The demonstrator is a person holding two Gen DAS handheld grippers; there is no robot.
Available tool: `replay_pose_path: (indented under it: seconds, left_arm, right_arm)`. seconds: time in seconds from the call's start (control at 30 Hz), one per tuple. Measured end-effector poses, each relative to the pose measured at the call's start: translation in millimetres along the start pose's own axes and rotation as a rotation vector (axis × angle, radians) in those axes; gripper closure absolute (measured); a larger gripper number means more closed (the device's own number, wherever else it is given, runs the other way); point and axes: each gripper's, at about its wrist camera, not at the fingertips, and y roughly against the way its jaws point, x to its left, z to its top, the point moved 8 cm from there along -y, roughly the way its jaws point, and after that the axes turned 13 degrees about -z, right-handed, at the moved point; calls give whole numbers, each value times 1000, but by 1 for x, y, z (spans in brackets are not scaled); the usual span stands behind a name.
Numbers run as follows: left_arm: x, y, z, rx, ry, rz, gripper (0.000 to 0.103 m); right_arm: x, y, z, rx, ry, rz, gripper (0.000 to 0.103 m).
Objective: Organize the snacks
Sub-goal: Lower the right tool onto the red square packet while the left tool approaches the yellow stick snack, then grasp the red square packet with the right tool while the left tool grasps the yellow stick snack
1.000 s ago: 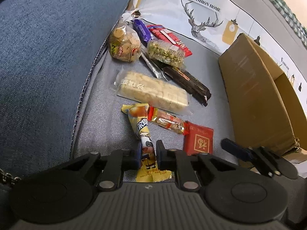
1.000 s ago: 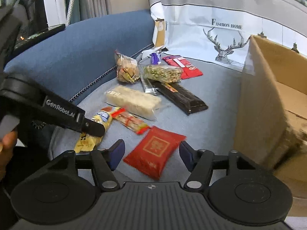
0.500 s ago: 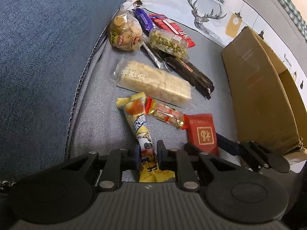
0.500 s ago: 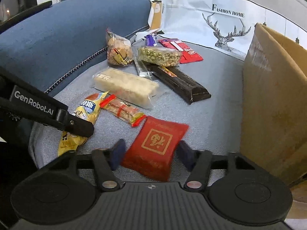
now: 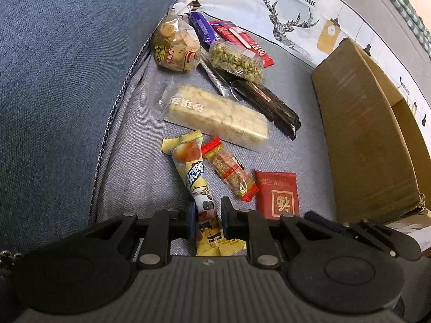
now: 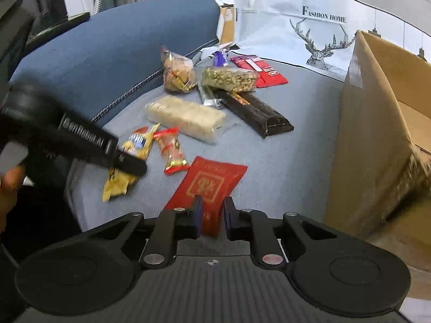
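On the grey sofa cushion [image 5: 140, 177] a long yellow wrapper [image 5: 192, 173] is pinched near its lower end by the left gripper [image 5: 206, 220], fingers closed on it. Blue lettering and a cartoon cow are printed on it. Its long axis runs away from the fingers, tilted slightly left, the far end lying beside a small red-ended bar [image 5: 230, 171]. A flat red packet [image 6: 212, 184] with a gold square emblem is clamped at its near edge by the right gripper [image 6: 211, 214]; its far end points up and right, toward the cardboard box [image 6: 377, 140].
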Motion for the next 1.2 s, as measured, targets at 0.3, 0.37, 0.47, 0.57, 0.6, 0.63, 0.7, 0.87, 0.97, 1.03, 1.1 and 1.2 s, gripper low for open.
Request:
replay_pose_path:
  seconds: [0.3,0.37,0.47,0.57,0.6,0.63,0.7,0.87,0.97,1.03,1.1,1.2]
  left_arm:
    - [2,6,1,-20,8,-20,80]
    - [2,6,1,-20,-1,-15,80]
    - [1,6,1,-18,-8,-7,79]
    - [2,3,2,-14,0,-11,70]
    - [2,2,2,-12,4,-10,70]
    - [2,1,2,-9,7,-9,70]
    - [3,0,3,-11,12,-3,71]
    - [0,5,5,-49,-14,14,90]
    - [-1,8,6,-64,-22,8,91]
    - [-2,8,5,-62,-25,6,91]
    - [-3,7,5,-50,-29,0,91]
    - [-2,0,2,-4,-25,-1,90]
  right_arm:
    - [10,-9,16,-42,-25,-32,27]
    - [15,-20,20,-22,-26,-58,27]
    - [19,-38,17,29,-1,-122,26]
    - [25,-36,19,-5,37,-104,55]
    - [28,-33,20,-18,70,-99,58]
    - [30,-31,20,-32,108,-116,59]
    - [29,-27,17,-40,136,-116,60]
    - [21,-11,19,-72,82,-47,61]
    - [21,3,20,-114,93,-20,61]
    - [21,7,17,-111,109,-10,61]
    - [21,7,11,-90,126,-8,60]
    - [20,3,1,-53,147,-22,60]
